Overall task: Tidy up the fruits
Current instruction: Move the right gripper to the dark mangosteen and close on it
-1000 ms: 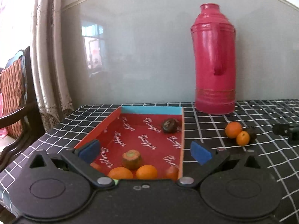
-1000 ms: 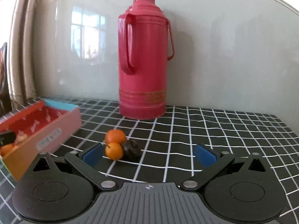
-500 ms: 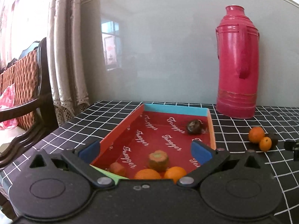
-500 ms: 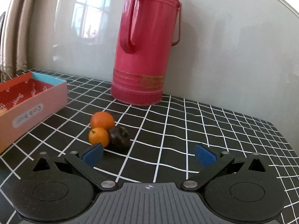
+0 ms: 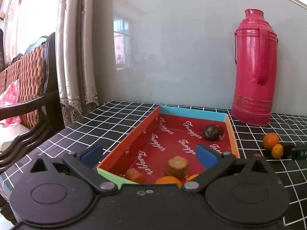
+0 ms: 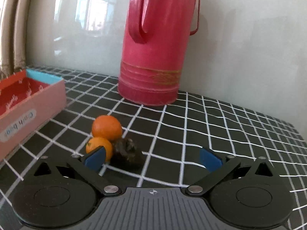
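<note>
**tablewatcher:** Three pieces are outside the box by my count: a bigger orange, a small orange and a dark wrinkly fruit, all touching in one clump on the checked tablecloth, between the box's right wall and the red thermos. Inside the box you've got about five: another dark fruit near the far right corner, and a stubby cut orange-brown piece plus some orange ones bunched at the near edge. So I'd say you're past halfway.

**gridcloth_fan:** Agreed. Your right gripper is spread wide with nothing in it, low over the cloth, its left pad right in front of the small orange. Your left gripper is spread and empty too, hanging over the box's near end.

**tablewatcher:** That dark one looks soft and lumpy, I'd squeeze it gently. The oranges look smooth and round, so they'll probably roll.
</note>
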Demonstrator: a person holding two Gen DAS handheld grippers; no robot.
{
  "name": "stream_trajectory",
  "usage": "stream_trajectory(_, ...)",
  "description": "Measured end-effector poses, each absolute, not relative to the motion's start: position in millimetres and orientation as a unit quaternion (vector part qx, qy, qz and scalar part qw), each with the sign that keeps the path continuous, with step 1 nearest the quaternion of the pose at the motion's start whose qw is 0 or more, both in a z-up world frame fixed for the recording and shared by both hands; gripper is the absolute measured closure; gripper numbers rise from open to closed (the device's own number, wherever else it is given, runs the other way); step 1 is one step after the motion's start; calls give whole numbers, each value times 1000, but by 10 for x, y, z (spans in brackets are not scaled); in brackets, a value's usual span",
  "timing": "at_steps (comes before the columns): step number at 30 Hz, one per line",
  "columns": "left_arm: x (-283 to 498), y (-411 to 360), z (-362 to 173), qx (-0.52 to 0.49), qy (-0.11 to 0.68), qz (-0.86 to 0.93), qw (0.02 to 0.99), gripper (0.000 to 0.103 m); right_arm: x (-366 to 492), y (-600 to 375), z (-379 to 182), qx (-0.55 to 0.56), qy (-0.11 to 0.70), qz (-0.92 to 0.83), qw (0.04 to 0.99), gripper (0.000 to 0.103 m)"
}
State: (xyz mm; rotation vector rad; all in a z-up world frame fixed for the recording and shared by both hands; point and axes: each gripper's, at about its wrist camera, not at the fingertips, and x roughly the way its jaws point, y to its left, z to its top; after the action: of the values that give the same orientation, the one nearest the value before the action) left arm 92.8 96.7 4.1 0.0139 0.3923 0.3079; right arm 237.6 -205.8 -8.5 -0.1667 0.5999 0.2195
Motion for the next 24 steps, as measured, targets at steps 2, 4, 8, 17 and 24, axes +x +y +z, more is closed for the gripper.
stream_trajectory(2, 929, 982, 36, 8, 196, 153, 969, 6, 2423, -2037, -85, -71, 296, 110, 946, 0)
stream_trajectory(4, 928, 1007, 34, 8, 197, 154, 968, 6, 2479, -2063, -98, -34, 309, 125, 942, 0)
stream_trajectory(8, 923, 1065, 24, 2, 199, 157, 967, 6, 2481, -2183, -56, 5, 304, 104, 947, 17)
stream_trajectory(17, 924, 1071, 18, -2, 201, 153, 968, 6, 2481, -2098, -113, -25, 319, 102, 942, 17)
stream_trajectory(24, 922, 1085, 16, -2, 201, 157, 967, 6, 2588, -1950, -226, -19, 343, 126, 931, 25)
